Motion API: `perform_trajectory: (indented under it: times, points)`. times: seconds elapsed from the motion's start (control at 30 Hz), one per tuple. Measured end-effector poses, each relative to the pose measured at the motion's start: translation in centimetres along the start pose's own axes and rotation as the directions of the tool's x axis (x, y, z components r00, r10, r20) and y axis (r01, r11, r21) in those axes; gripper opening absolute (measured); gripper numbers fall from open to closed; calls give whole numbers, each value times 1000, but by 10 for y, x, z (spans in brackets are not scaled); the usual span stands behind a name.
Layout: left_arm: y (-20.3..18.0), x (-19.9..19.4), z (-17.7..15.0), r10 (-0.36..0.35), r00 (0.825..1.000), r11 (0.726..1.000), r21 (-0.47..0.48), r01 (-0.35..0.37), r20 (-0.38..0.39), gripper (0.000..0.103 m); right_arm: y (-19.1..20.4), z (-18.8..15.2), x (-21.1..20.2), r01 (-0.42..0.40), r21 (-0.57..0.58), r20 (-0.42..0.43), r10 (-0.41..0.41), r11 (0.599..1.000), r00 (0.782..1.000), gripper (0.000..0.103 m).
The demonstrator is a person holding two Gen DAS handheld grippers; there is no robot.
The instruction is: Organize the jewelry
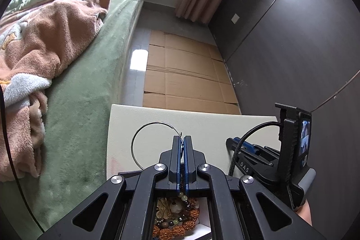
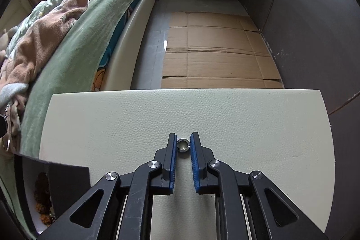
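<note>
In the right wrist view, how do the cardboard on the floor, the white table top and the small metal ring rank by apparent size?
1. White table top, though it is nearest the camera.
2. Cardboard, farther away, so its real size is unsure.
3. Metal ring, clearly smallest.

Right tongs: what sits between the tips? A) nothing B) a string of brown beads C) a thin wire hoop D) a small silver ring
D: a small silver ring sits on the white tabletop between the tips of the right tongs, both blue pads against its sides.
</note>
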State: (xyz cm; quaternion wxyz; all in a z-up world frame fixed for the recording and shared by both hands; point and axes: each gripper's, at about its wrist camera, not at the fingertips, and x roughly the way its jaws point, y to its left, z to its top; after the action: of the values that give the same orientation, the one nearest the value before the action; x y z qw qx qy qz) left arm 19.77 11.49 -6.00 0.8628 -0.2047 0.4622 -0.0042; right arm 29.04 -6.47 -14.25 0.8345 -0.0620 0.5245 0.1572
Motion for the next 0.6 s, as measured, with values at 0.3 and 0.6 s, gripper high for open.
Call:
perform_trajectory:
  times: [0.3,0.6]
  points:
    - [-8,-8,-18,-18,999,1000,6,18,-26,1,-20,-16,-42,-127,71,75,122,989,990,12]
    - [-4,-19,-37,-64,997,995,-72,61,-37,3,-20,-40,-86,-238,75,160,224,968,961,3]
